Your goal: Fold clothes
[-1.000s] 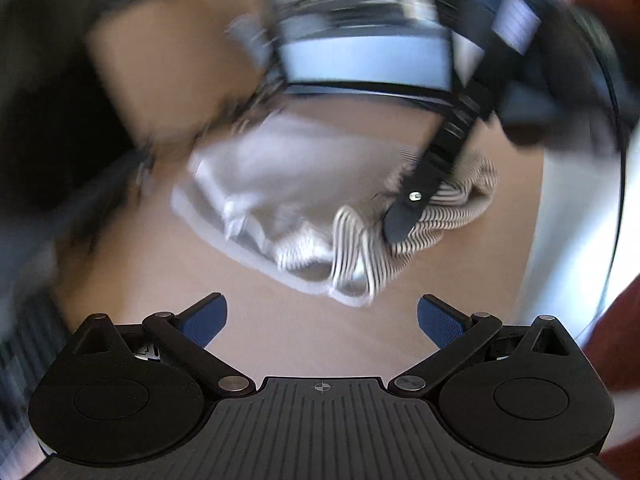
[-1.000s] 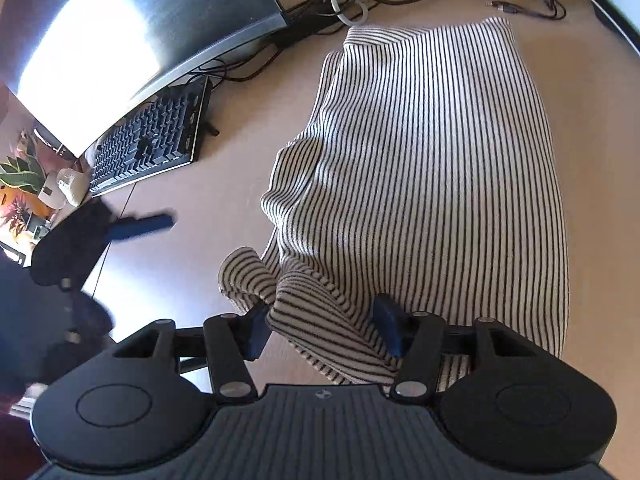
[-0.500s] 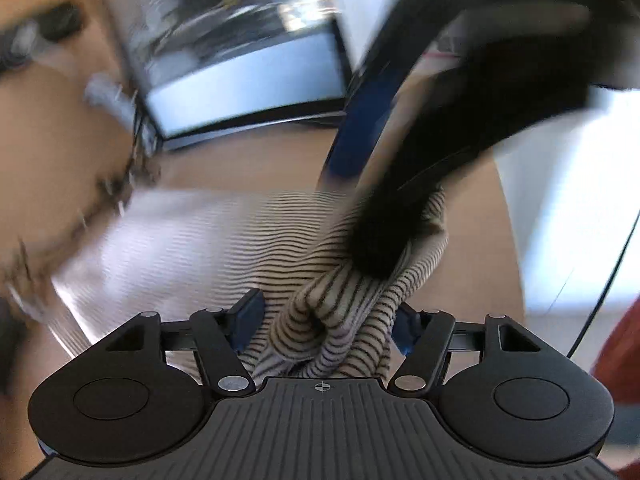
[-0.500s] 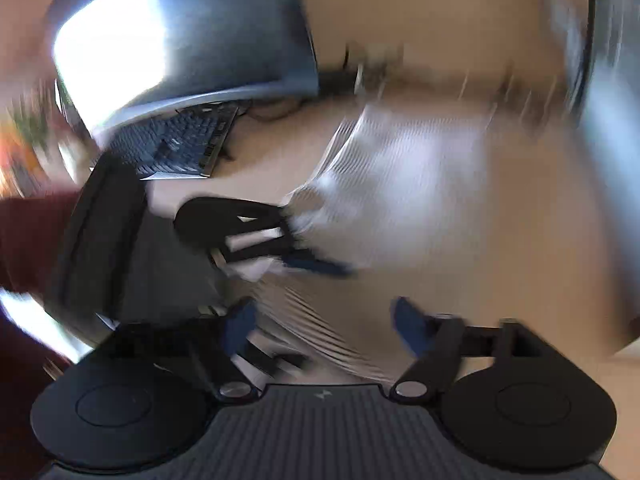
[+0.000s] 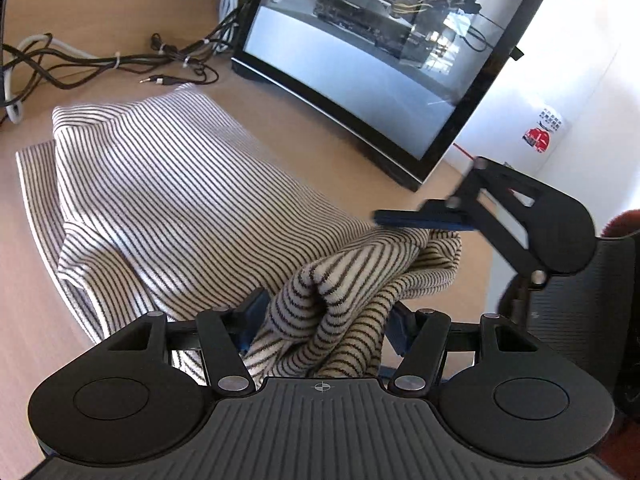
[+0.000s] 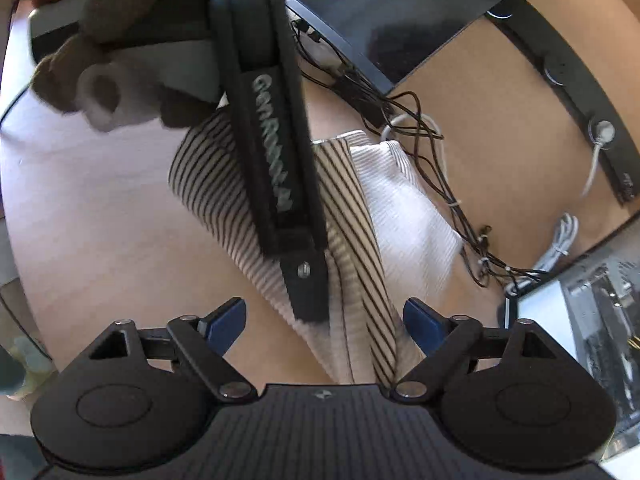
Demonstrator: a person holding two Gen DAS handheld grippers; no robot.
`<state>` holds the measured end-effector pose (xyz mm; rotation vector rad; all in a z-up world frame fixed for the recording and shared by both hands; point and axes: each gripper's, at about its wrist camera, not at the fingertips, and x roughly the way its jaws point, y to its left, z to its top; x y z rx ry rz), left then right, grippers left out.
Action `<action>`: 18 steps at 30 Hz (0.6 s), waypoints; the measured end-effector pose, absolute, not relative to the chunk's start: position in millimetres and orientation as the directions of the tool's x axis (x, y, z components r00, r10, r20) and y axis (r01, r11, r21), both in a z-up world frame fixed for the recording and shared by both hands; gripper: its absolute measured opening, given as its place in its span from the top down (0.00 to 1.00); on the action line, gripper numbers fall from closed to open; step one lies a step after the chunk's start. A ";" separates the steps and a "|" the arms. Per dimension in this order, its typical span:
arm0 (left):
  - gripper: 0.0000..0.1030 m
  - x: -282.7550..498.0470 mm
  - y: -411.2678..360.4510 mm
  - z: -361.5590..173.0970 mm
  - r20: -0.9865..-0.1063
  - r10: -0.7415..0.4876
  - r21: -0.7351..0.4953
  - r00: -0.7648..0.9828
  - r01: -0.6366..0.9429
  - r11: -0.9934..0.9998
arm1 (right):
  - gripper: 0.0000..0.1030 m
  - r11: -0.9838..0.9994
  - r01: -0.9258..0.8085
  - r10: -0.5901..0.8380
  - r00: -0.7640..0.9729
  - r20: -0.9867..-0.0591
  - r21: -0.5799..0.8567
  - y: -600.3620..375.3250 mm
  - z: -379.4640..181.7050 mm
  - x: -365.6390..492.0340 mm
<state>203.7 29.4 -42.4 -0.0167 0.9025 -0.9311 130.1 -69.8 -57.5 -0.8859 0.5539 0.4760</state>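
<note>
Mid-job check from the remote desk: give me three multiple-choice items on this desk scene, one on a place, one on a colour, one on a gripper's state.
1. The black-and-cream striped knit garment lies: A on the wooden desk, B on a chair, C on the floor.
2. The gripper pads are: A red, B blue, C green.
3. The left gripper is: A open and empty, B out of view, C shut on bunched striped cloth.

Answers: 1 A, bare desk surrounds the garment; 2 B, blue pads show in both views; 3 C, cloth fills the gap between its pads.
</note>
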 end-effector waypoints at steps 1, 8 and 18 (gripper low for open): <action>0.36 206.4 28.7 -43.5 -0.662 -0.698 -0.378 0.273 0.683 0.625 | 0.39 0.554 -0.594 0.153 0.761 -0.630 -0.583 -68.6 -55.2 133.3; 0.25 189.8 55.7 -29.6 -0.646 -0.710 -0.404 0.281 0.662 0.631 | 0.71 0.622 -0.643 0.148 0.657 -0.740 -0.447 -73.5 -43.3 145.1; 0.28 221.2 99.7 -17.9 -0.552 -0.732 -0.511 0.399 0.532 0.675 | 0.78 0.594 -0.754 0.190 0.471 -0.861 -0.281 -82.5 13.9 94.4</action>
